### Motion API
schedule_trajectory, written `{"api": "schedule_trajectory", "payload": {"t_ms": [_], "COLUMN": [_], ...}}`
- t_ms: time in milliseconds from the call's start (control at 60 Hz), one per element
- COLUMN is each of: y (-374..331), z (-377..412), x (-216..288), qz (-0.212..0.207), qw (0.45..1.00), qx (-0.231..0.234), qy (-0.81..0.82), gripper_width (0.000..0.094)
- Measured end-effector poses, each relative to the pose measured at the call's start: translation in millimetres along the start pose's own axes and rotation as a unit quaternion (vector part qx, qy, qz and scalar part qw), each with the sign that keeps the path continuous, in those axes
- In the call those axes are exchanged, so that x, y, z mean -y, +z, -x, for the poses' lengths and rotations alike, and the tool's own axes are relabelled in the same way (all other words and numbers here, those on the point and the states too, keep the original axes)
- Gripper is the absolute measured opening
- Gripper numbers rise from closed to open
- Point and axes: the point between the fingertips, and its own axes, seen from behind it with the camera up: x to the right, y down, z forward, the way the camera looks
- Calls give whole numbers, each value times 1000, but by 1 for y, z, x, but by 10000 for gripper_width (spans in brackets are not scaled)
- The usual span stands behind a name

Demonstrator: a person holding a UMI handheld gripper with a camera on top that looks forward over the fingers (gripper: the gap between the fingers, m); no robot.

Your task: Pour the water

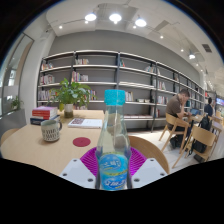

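Clear plastic water bottle with blue cap [113, 140] upright, clenched between gripper [113, 166] pink pads. Cap on; pouring not begun. Patterned mug [51, 129] on round wooden table [25, 148], well apart.

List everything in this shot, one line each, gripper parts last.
Clear plastic water bottle with blue cap and blue label: one, upright between the jaws, both pads against its sides.
Round light wooden table: one, beneath and beyond the bottle.
Round red coaster: one, on the table left of the bottle.
Patterned grey mug: one, on the table left of the coaster.
Green potted plant: one, behind the mug.
Red and white box: one, at the table's far left side.
Flat book: one, pale, at the table's far side.
Bookshelves: grey, along the back wall.
Seated person: one, right, on wooden chairs.
Gripper: one, pink pads, closed on the bottle.
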Motion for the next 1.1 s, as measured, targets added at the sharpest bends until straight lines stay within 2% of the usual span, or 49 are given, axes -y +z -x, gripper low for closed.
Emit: {"api": "schedule_trajectory", "payload": {"t_ms": [167,267,467,683,883,1100], "y": [18,44,103,160,187,205], "z": [-3,7,52,122,173,204], "x": [2,20,77,102,110,109], "qz": [30,42,58,56,34,10], "qw": [997,987,924,793,658,482], "qx": [-24,-24,-27,-10,8,-1], "qy": [-64,-152,-376,-607,-753,-876], "gripper_width": [352,353,353,350,350,364]}}
